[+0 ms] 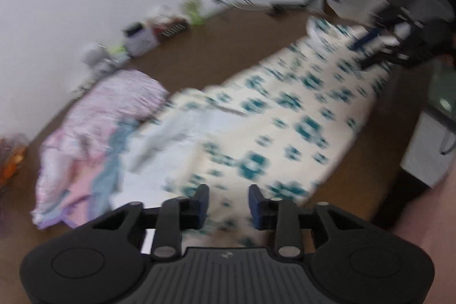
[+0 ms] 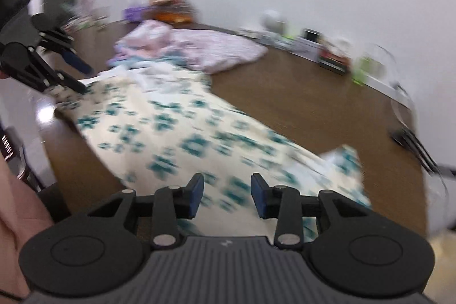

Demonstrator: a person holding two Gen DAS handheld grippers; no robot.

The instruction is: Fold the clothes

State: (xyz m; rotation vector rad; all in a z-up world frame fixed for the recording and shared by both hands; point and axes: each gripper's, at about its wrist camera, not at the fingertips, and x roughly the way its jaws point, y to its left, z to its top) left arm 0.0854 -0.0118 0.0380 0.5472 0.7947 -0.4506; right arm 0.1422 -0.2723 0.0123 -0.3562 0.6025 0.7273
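Observation:
A cream cloth with a teal pattern (image 1: 285, 110) (image 2: 176, 133) lies spread lengthwise on the brown table (image 1: 205, 53). In the left wrist view my left gripper (image 1: 228, 201) hovers over the cloth's near end. Its jaws stand apart and no fabric is pinched between the blue pads. My right gripper (image 2: 227, 195) hovers above the opposite end, also open with nothing between its pads. Each gripper shows in the other's view, the right gripper (image 1: 366, 50) at the top right and the left gripper (image 2: 81, 76) at the left. Both frames are blurred.
A pink striped pile of clothes (image 1: 114, 110) (image 2: 216, 50) with white and light blue pieces (image 1: 108, 170) lies beside the cloth. Small boxes and clutter (image 1: 142, 39) line the wall edge of the table. A white cabinet (image 1: 427, 150) stands off the table's right side.

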